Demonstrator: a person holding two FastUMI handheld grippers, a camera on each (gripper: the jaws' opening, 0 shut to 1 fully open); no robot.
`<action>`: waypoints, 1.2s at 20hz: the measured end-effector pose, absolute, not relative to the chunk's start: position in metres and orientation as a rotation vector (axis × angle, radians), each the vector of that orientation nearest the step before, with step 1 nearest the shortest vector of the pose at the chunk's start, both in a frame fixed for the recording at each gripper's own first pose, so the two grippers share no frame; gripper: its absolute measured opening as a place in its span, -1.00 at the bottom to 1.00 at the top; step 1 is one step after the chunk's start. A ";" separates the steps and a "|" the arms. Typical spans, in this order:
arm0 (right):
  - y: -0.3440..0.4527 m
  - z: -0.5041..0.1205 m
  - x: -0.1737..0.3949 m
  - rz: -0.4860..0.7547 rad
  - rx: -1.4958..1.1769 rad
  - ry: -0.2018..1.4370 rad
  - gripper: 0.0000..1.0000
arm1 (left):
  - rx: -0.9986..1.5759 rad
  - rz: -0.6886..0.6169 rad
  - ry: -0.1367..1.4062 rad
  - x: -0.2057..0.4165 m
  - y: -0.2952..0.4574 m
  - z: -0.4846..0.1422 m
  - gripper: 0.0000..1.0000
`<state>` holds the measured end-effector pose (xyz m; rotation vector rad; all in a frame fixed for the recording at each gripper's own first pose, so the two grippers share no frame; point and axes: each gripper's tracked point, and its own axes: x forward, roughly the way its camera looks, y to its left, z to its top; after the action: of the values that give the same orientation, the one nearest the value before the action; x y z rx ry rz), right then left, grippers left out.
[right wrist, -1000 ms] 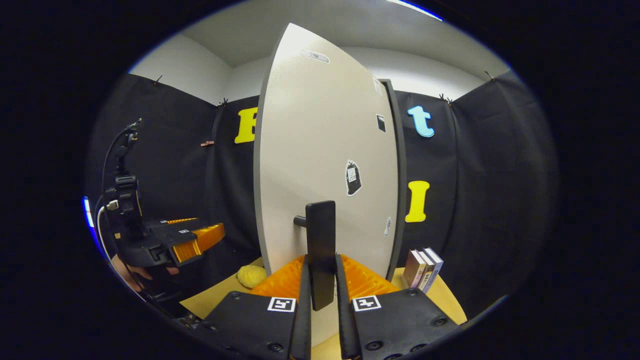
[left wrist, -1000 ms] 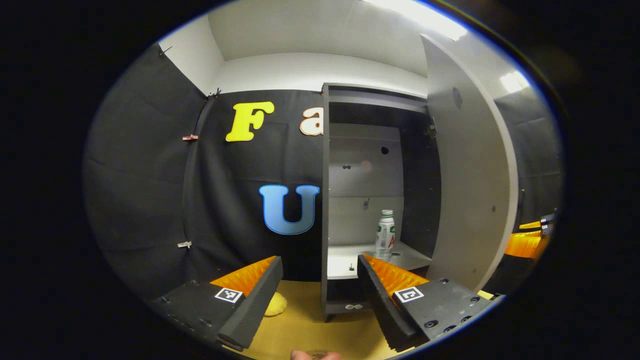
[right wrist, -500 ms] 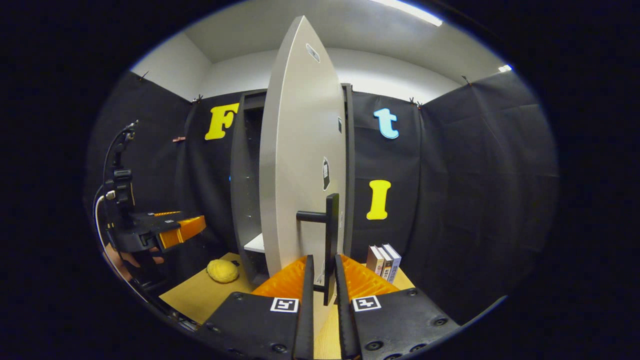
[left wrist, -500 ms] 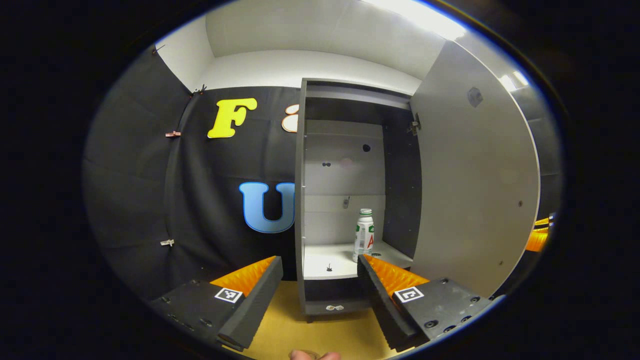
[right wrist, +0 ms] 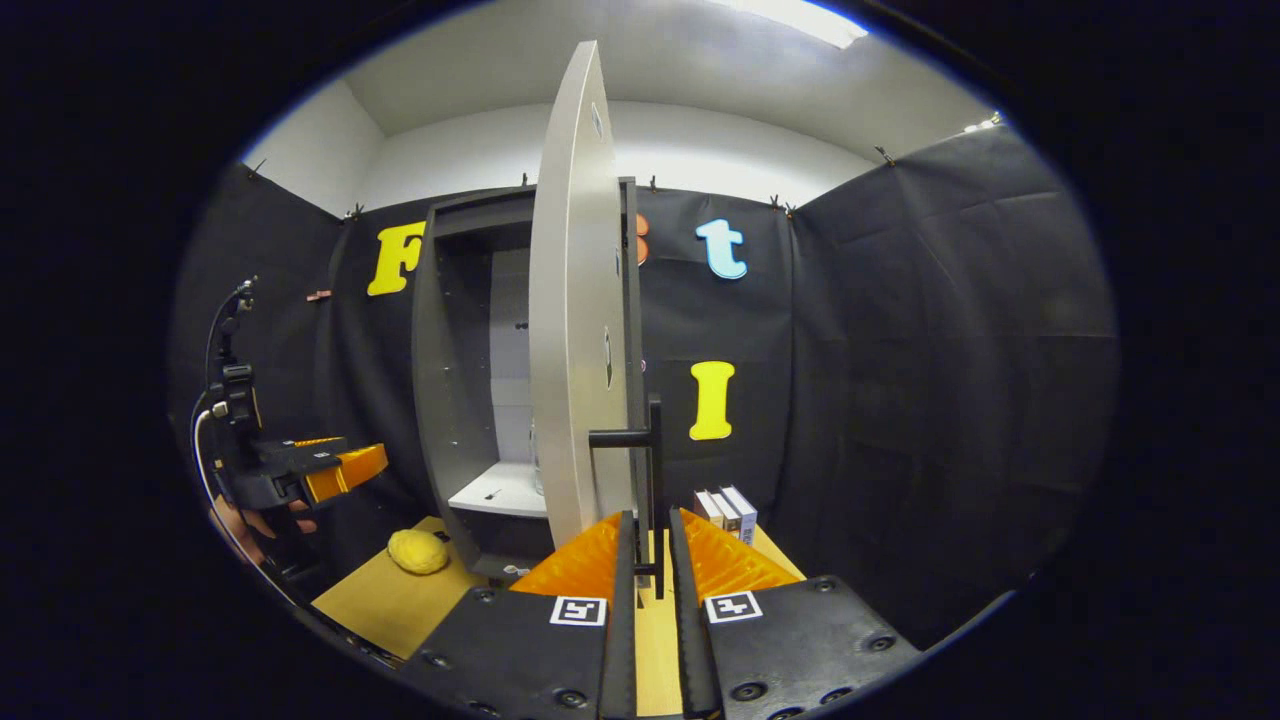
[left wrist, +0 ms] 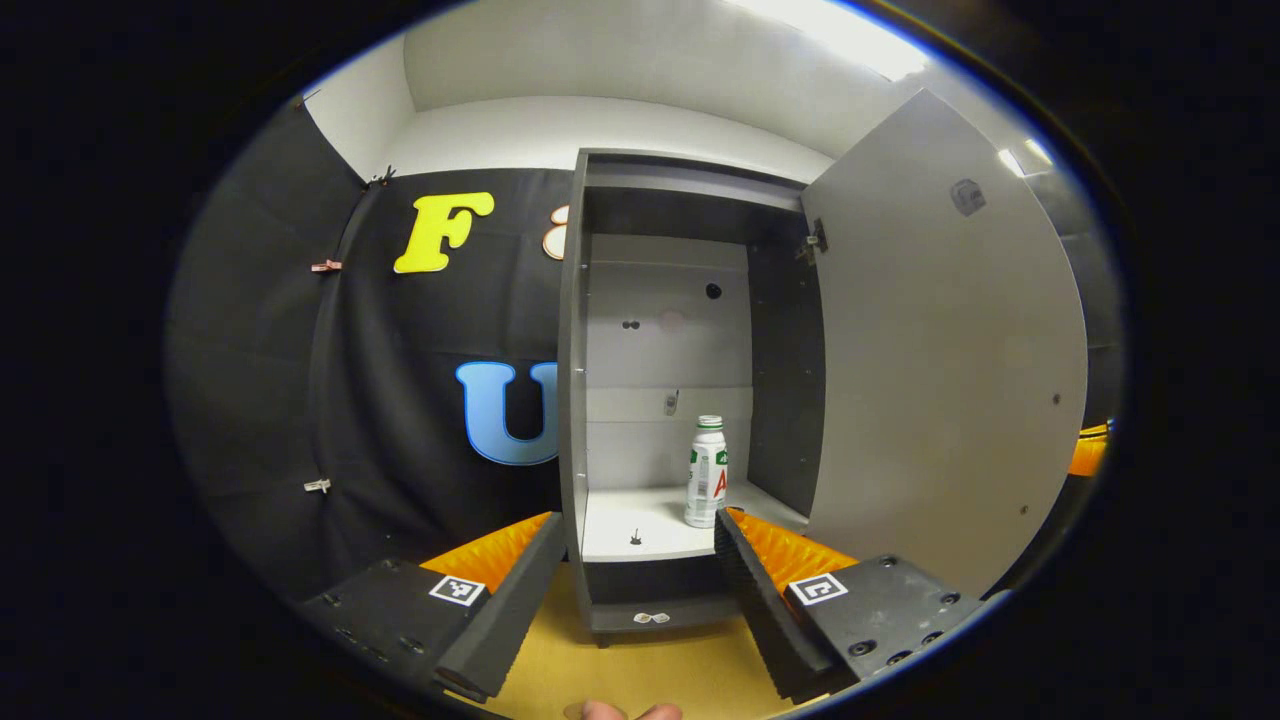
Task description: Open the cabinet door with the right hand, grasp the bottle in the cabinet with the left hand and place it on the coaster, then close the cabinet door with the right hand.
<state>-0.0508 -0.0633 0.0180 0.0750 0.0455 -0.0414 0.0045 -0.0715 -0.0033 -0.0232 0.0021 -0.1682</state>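
- Right gripper (right wrist: 646,545): fingers nearly closed, pinching the lower end of the dark bar handle (right wrist: 655,470) of the cabinet door (right wrist: 570,330), which stands swung wide.
- Left gripper (left wrist: 635,560): fingers spread wide and empty, aimed at the cabinet (left wrist: 575,400) opening.
- Bottle (left wrist: 706,472): upright on the pale shelf (left wrist: 640,520), toward the right side of the compartment, clear of the walls.
- Step in hand, as judged: finish the door swing and keep it held out, so the left gripper has a free path; approach the bottle level, straddling its body below the cap.
- Materials: door and shelf are smooth, flat, matt panels; the handle is a slim rigid bar on a short post; the bottle is a slender, smooth cylinder with a printed wrap, likely light and easily tipped.
- Tabletop (left wrist: 640,670): plain, tan, smooth.
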 end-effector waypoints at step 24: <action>0.015 0.030 -0.076 0.115 0.101 0.042 0.99 | -0.018 -0.318 -0.010 0.218 -0.201 -0.031 0.89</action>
<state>-0.0763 0.0151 0.0304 0.1014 0.0415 0.1154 0.2178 -0.2009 -0.0307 -0.0184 -0.0099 -0.3180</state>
